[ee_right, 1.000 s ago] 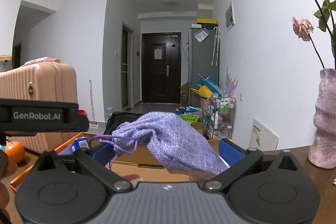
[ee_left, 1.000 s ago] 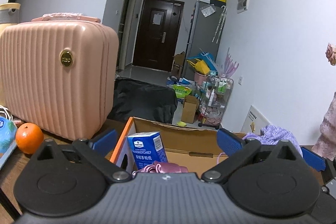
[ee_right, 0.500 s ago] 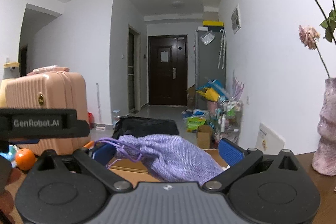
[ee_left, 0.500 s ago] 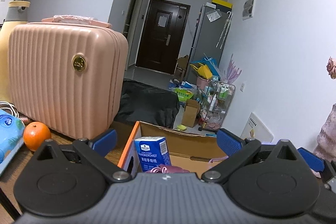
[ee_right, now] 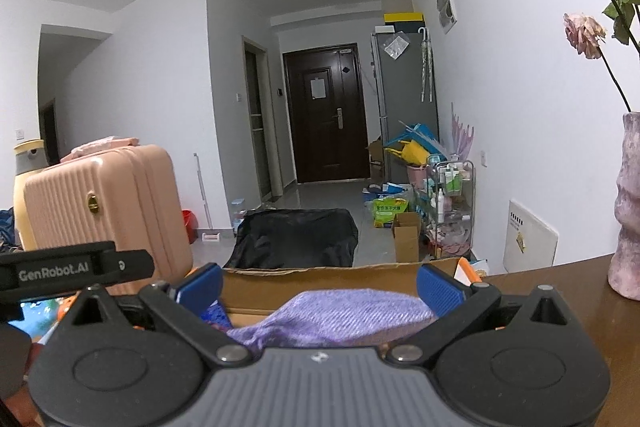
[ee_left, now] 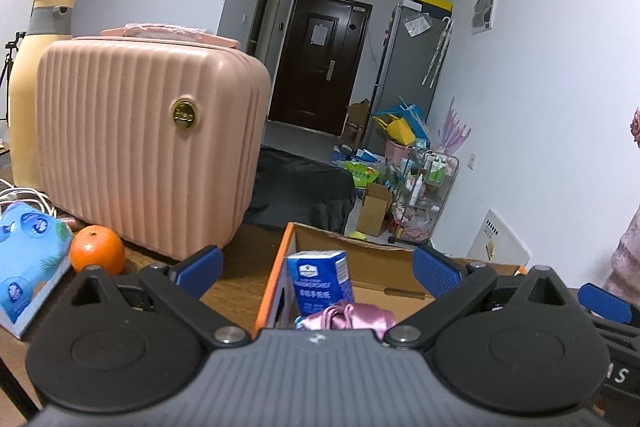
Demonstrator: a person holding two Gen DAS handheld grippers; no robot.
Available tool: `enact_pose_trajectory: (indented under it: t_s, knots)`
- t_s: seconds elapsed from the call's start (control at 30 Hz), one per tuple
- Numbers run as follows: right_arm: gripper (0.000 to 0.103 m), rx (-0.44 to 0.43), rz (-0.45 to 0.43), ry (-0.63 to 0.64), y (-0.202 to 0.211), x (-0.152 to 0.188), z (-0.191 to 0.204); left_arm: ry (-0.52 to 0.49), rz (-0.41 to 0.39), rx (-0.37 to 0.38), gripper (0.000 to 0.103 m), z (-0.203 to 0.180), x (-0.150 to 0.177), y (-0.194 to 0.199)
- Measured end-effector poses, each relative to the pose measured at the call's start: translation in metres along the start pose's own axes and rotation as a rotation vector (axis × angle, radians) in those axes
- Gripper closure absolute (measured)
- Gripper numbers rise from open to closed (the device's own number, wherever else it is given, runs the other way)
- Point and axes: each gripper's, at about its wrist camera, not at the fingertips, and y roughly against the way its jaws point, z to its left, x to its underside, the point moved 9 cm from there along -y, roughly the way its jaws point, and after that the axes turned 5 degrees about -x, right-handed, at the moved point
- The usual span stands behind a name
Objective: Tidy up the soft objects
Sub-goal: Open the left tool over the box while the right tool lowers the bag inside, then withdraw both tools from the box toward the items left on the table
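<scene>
Pouch (ee_right: 344, 315) now lies lower, over the box (ee_right: 320, 277), between right jaws spread apart; left jaws apart too.

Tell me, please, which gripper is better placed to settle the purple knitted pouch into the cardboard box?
Right, probably. The right gripper hangs open directly over the purple knitted pouch at the cardboard box. The left gripper, open and empty, faces the tissue pack.

Suitcase (ee_left: 148, 147) close beside open-topped box (ee_left: 352, 259).

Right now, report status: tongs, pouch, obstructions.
Left tongs open, empty. Right tongs open, purple pouch low between them over cardboard box. Tissue pack and pink pouch already inside.
</scene>
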Motion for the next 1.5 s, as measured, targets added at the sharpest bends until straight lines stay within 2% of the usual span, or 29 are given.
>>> enact_pose_trajectory:
  t_s: [0.5,0.9,1.5]
  knots:
    - [0.000,0.035,-0.020,0.031,0.066,0.030,0.013,-0.062,0.009,0.002,0.000,0.022,0.026,0.044]
    - [0.000,0.056,0.029,0.038,0.109,0.064,0.026,-0.128,0.010,0.013,0.000,0.035,0.050,0.087]
    - [0.000,0.051,0.081,0.095,0.165,0.102,0.063,-0.200,0.054,0.035,0.000,0.065,0.086,0.145]
